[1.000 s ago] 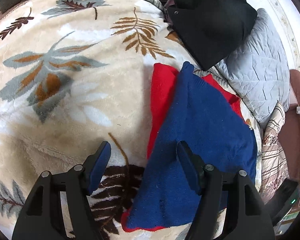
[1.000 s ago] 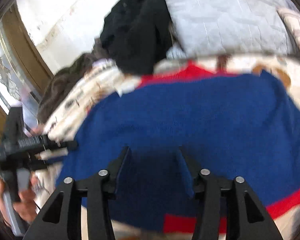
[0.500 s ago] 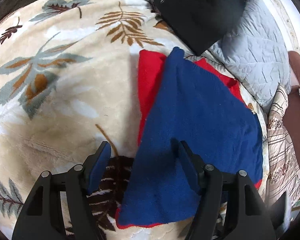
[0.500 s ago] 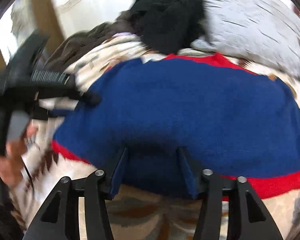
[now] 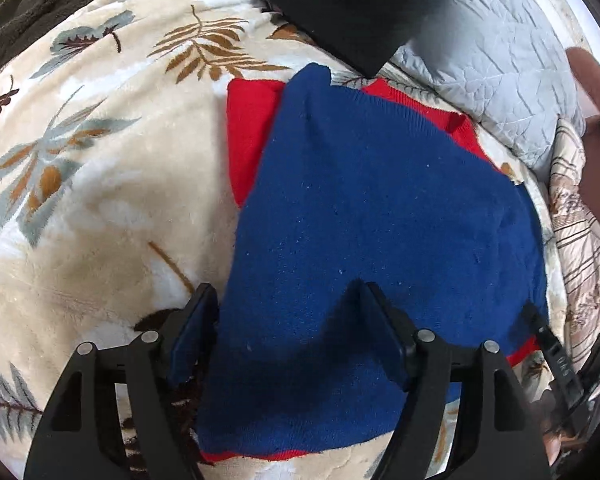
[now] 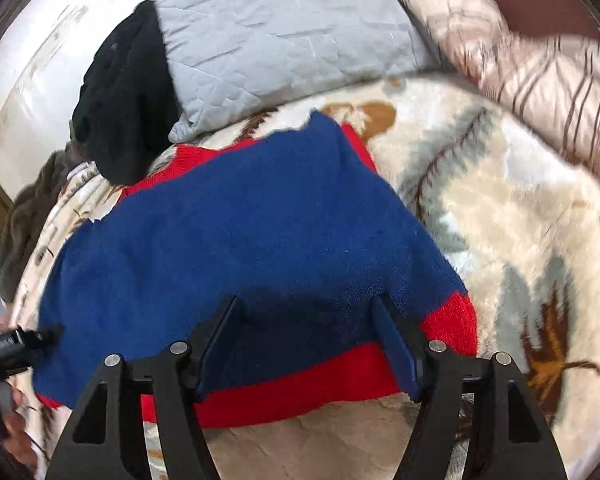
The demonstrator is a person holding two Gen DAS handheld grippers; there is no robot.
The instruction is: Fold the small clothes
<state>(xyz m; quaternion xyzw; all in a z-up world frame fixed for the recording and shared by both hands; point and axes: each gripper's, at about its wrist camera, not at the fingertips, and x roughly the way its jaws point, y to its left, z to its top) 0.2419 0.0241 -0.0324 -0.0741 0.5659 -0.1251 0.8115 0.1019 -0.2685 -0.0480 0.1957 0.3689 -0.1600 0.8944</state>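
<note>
A small blue knit sweater with red trim (image 5: 364, 216) lies folded on a cream blanket with a leaf print (image 5: 100, 168). My left gripper (image 5: 288, 332) is open and empty, hovering over the sweater's near left edge. In the right wrist view the same sweater (image 6: 236, 240) lies flat with a red hem band toward me. My right gripper (image 6: 308, 336) is open and empty, just above the hem. The tip of the left gripper shows at the far left of that view (image 6: 16, 346).
A black garment (image 5: 352, 4) lies at the back of the bed. A grey quilted pillow (image 5: 488, 64) sits to its right, with a striped beige quilt (image 6: 532, 68) beside it. A dark brown blanket (image 5: 28, 4) lies at the far left.
Both grippers have moved over the sweater. The left one has moved right, over the sweater's left edge. The right view has swung right and steadied above the red hem. Both stay open.
</note>
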